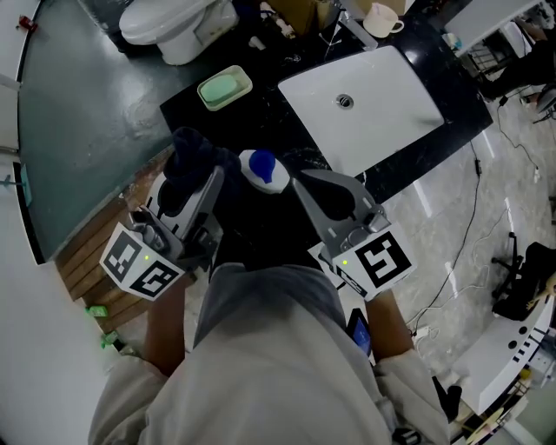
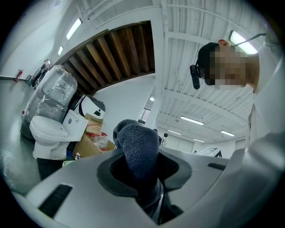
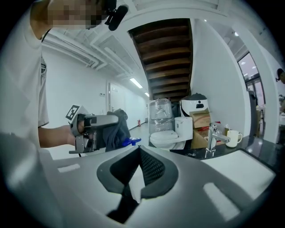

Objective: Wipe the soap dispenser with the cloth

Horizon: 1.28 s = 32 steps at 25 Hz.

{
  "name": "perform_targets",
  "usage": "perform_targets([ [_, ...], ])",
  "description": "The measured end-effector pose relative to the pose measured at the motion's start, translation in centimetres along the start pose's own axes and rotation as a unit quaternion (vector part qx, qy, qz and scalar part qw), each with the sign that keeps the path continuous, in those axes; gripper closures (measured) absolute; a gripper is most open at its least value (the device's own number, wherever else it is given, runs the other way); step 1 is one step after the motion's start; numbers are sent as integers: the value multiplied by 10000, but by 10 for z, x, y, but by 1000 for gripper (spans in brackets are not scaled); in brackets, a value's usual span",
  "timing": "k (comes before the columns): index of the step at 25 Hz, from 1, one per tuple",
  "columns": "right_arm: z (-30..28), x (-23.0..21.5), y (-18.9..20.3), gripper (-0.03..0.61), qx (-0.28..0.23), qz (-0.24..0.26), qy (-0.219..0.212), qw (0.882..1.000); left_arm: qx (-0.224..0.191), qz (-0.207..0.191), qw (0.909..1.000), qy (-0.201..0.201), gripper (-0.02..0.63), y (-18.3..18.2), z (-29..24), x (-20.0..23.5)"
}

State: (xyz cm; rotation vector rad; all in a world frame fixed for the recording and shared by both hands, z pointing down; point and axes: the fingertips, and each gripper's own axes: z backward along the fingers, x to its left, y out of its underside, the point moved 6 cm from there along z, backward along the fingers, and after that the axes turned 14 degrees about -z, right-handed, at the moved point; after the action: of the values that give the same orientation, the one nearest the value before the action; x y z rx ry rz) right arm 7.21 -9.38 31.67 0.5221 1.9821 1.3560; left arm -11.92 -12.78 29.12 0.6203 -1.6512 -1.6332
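**Tongs state: left tongs [image 2: 142, 171] on cloth [image 2: 139, 147], right tongs [image 3: 137, 171] closed**

1. Left tongs: the pads are clamped on the dark grey cloth. The cloth is bunched between the jaws and rises above them as a rounded fold.

2. Right tongs: the jaws are fully together, with nothing between them. In the head view their tips lie just right of the dispenser [image 1: 263, 169] and do not grip it.

3. Dispenser: white body with a blue pump head. It sits between the two tongs, over the near edge of the black worktop [image 1: 261, 113], directly in front of the person. Its base is hidden. The cloth bundle lies close at its left. Contact between cloth and dispenser cannot be confirmed. In the right gripper view the blue spout shows just beside the cloth.

4. Worktop layout:
   - A white sink [image 1: 395, 109] is set into the right half.
   - A tap [image 3: 211, 136] and a white mug [image 1: 384, 19] stand behind the sink.
   - A green soap dish [image 1: 225, 87] lies left of the sink, well apart from the dispenser.

5. A white toilet [image 1: 174, 26] stands beyond the worktop, at the left
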Motion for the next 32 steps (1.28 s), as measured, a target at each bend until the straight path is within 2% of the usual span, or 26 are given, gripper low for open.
perform_targets([
  [4,8,7,-6,578,-233,83,51,9997,19,-376,9991,-184,514,0,8,-10],
  [8,14,6,-5,578,-197,22,116,9997,155,-594,9977,-279,514,5,13,-19],
  [15,20,2,-3,580,-190,-37,129,9997,417,-652,9967,-242,514,19,17,-28],
  [32,22,2,-3,580,-194,-162,153,9996,515,-629,9965,-184,514,23,12,-29],
])
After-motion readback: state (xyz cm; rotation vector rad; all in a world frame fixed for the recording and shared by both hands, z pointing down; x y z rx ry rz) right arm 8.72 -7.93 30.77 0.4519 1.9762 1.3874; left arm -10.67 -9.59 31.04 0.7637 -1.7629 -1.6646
